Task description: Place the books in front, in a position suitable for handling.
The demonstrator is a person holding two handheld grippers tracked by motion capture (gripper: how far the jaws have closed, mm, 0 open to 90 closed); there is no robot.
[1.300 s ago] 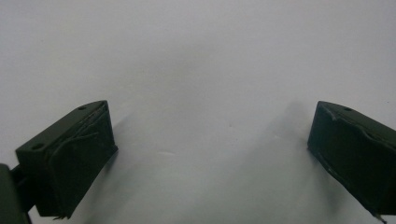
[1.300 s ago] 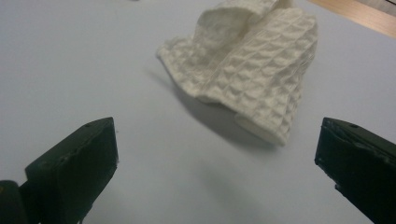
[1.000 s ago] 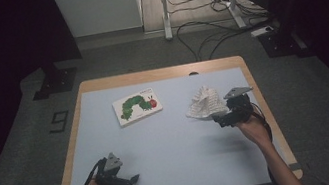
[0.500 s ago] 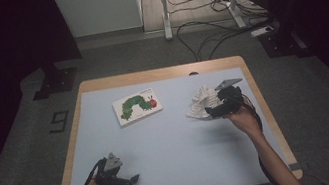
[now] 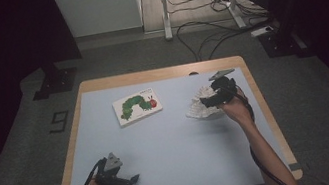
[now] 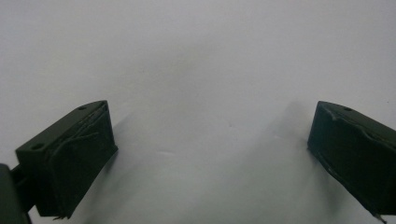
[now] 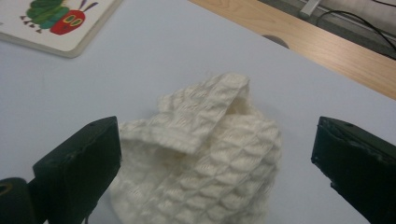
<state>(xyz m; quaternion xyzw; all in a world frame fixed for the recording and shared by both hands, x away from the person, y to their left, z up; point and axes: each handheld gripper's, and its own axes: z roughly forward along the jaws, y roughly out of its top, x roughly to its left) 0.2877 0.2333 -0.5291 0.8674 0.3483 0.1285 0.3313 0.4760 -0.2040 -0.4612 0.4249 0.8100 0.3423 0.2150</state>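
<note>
The right gripper reaches forward with jaws wide apart over the crumpled cream knitted cloth at the table's right side, gripping nothing. The left gripper rests low near the front edge, wide open and empty.

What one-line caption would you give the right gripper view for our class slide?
Open right tongs poised over a crumpled cream waffle-knit cloth on the pale blue table, caterpillar picture book beyond.
</note>
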